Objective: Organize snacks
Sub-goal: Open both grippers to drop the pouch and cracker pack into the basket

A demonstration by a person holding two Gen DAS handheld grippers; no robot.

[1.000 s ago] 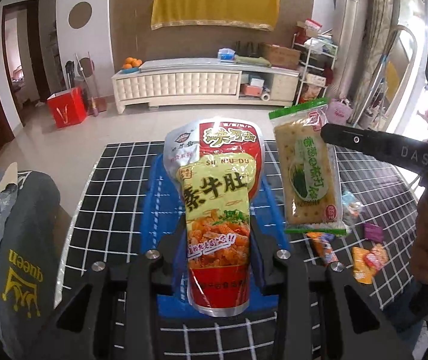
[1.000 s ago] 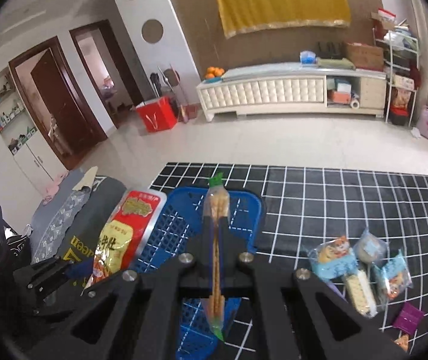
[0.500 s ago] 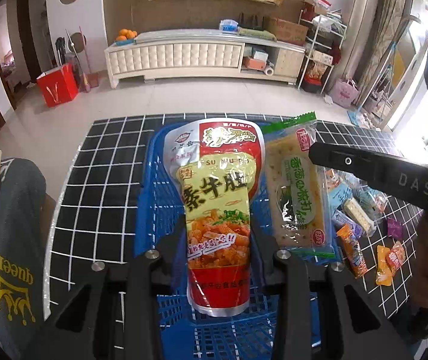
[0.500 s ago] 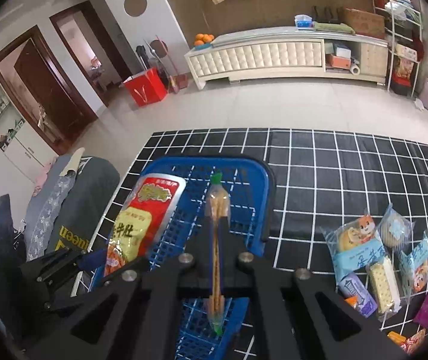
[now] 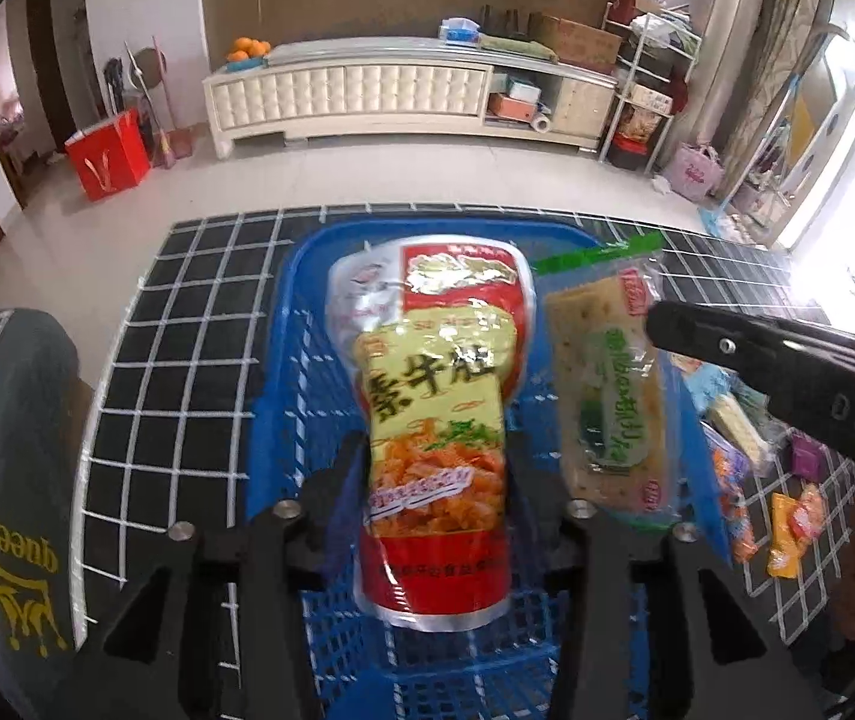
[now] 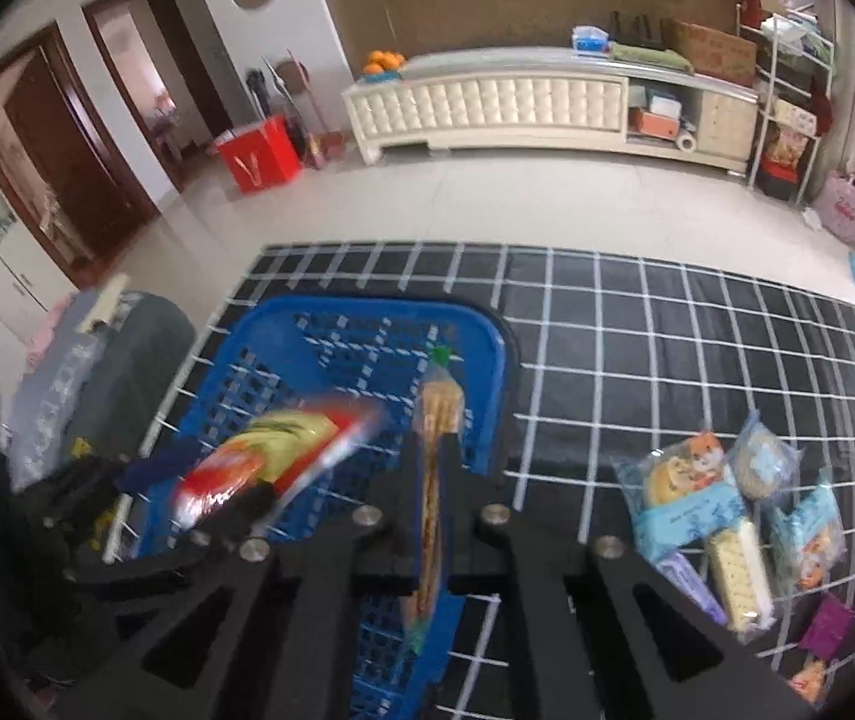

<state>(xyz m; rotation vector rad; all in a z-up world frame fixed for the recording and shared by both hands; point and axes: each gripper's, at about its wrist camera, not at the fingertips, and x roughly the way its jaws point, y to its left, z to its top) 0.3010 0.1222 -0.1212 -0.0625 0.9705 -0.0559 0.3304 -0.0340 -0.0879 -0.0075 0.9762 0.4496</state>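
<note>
My left gripper [image 5: 436, 480] is shut on a red and yellow snack pouch [image 5: 436, 396] and holds it over the blue plastic basket [image 5: 289, 360]. My right gripper [image 6: 433, 480] is shut on a green-trimmed cracker pack [image 6: 436, 420], seen edge-on, also over the basket [image 6: 331, 348]. In the left wrist view the cracker pack [image 5: 607, 384] hangs right of the pouch, clamped by the right gripper's fingers [image 5: 727, 348]. In the right wrist view the pouch [image 6: 271, 456] is blurred at left.
The basket sits on a black tablecloth with white grid lines [image 6: 667, 348]. Several small snack packets [image 6: 727, 516] lie on the cloth right of the basket. A grey cushion with "queen" print [image 5: 13, 480] is at the left. A white TV cabinet [image 5: 403, 90] stands across the floor.
Both grippers have moved forward and down over the basket with their packs. The basket now fills more of both views. The pouch has tilted flatter in the right wrist view.
</note>
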